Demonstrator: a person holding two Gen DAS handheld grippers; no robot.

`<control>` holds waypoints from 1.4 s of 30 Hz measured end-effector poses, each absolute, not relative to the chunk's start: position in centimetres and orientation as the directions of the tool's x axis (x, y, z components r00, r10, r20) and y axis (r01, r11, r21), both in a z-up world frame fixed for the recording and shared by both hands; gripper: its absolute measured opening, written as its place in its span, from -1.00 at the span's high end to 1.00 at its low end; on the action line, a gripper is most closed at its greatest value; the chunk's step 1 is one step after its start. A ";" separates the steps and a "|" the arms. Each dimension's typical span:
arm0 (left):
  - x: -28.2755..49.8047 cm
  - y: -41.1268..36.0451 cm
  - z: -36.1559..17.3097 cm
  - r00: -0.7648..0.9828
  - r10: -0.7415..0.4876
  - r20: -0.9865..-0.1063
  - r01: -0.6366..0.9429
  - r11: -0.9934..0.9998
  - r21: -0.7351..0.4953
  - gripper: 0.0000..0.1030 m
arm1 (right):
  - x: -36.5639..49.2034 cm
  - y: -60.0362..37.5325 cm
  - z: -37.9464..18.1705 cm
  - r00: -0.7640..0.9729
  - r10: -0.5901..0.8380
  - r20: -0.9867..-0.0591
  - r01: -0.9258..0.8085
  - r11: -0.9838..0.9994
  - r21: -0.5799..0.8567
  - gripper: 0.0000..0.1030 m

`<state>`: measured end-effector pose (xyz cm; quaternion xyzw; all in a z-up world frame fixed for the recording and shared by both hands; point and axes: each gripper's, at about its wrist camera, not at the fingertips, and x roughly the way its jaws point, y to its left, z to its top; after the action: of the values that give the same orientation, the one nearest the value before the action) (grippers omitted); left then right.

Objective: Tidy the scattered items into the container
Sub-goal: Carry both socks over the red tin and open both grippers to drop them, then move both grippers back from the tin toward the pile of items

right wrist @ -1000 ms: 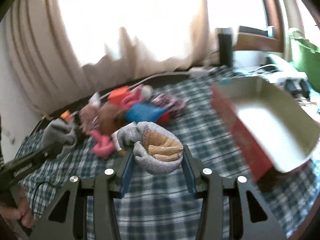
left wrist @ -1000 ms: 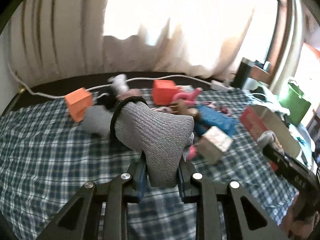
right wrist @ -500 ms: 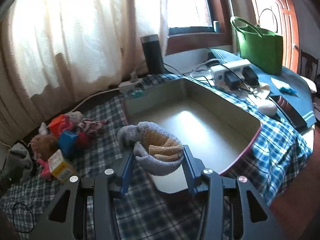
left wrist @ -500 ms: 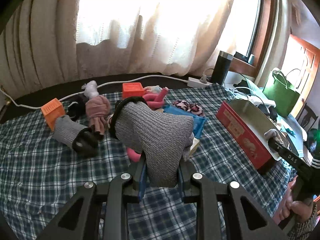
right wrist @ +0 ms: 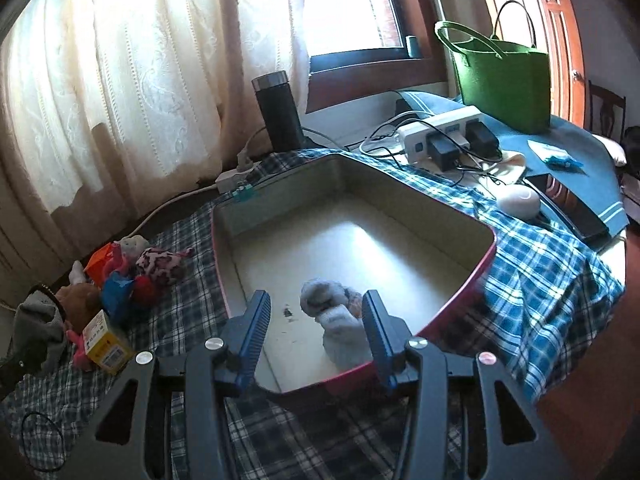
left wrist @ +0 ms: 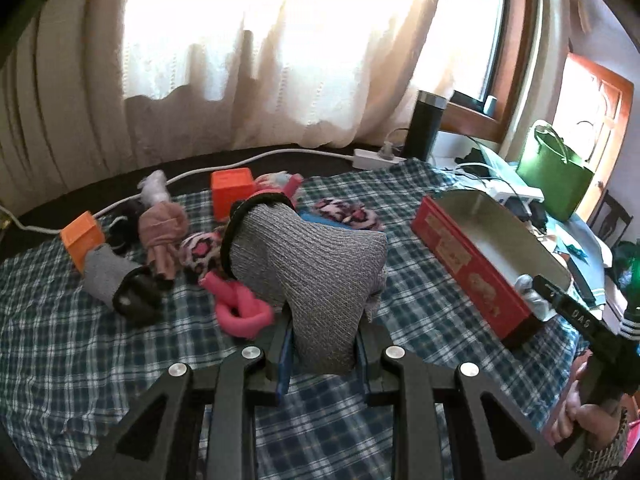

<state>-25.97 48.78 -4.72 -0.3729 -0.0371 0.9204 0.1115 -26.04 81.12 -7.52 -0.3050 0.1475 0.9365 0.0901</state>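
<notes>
Sock dropped into tin

Right tongs [right wrist: 316, 320] had just opened, sock [right wrist: 336, 316] free; left tongs [left wrist: 322, 344] gripped grey sock [left wrist: 308, 256], best released over tin [right wrist: 400, 192] at 2 o'clock.

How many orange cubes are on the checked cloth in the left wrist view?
2. One orange cube sits at the back of the toy pile; the other orange cube lies at the pile's left edge. More may be hidden behind the held grey sock.
</notes>
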 end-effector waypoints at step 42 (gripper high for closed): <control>-29.4 70.6 -3.6 -0.615 0.506 -0.605 -0.611 -0.791 -0.041 -0.38 | -21.3 86.8 -6.0 -0.785 0.250 -0.567 -0.436 -0.873 0.219 -0.13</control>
<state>-29.36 70.63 -3.57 -0.3085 0.0848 0.8946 0.3120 -21.29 86.76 -6.03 -0.2711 0.1715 0.9290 0.1846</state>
